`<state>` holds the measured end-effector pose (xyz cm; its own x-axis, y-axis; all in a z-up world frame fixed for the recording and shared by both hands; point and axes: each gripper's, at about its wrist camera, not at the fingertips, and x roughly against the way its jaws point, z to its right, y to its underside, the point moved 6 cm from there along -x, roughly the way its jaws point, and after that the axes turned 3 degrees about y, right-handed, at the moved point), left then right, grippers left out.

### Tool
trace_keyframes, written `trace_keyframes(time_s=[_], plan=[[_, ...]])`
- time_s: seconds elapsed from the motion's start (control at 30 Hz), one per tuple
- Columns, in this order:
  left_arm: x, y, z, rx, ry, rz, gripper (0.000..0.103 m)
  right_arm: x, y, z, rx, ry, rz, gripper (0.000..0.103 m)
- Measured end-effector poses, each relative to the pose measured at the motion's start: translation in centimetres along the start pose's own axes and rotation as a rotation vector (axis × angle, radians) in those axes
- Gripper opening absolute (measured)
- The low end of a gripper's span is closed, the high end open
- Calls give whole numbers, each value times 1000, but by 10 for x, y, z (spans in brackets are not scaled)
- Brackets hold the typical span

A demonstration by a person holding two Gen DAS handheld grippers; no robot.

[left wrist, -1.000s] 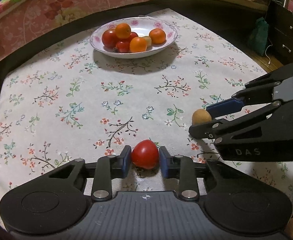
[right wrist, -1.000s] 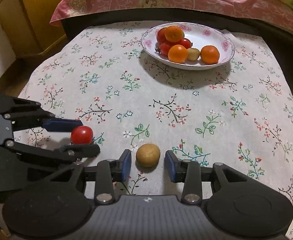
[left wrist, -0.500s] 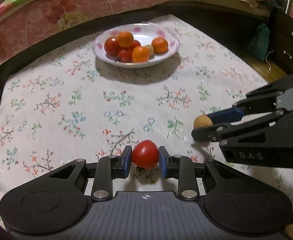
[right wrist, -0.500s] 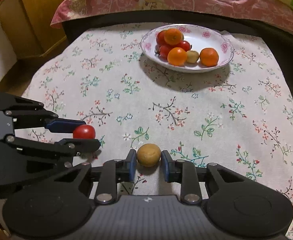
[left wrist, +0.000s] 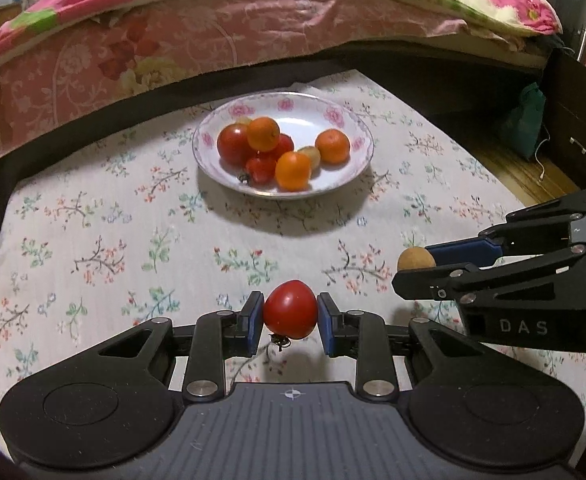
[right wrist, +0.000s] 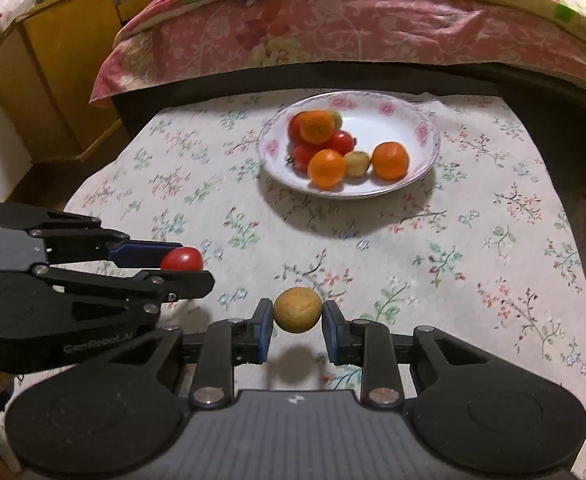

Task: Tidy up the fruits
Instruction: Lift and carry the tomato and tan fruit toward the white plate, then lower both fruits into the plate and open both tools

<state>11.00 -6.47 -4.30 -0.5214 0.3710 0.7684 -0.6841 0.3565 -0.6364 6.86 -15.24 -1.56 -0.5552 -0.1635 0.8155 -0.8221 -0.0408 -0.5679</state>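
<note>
My left gripper is shut on a red tomato, held just above the flowered tablecloth. The right gripper is shut on a small tan round fruit, also lifted, with its shadow on the cloth below. Each gripper shows in the other's view: the right one with the tan fruit at the right, the left one with the tomato at the left. Ahead stands a white flowered plate with several tomatoes and oranges; the plate lies beyond both grippers.
A bed with pink flowered bedding runs along the table's far side. A yellow wooden cabinet stands at the far left, a dark drawer unit at the right. The cloth between grippers and plate is bare.
The right gripper closed on the tan fruit. Both grippers have risen off the cloth with their fruit, and the plate now sits lower in both views.
</note>
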Motion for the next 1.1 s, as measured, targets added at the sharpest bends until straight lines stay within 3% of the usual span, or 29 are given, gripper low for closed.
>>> trace_keyframes(time_s=[0.4, 0.8, 1.1], plan=[[-17, -55, -4, -8, -5, 71, 36, -4, -47, 23, -18, 9, 72, 27], [-50, -106, -14, -22, -25, 108, 36, -34, -96, 54, -45, 24, 105, 27], [-74, -117, -21, -6, -21, 98, 35, -56, -111, 70, -68, 35, 101, 27]])
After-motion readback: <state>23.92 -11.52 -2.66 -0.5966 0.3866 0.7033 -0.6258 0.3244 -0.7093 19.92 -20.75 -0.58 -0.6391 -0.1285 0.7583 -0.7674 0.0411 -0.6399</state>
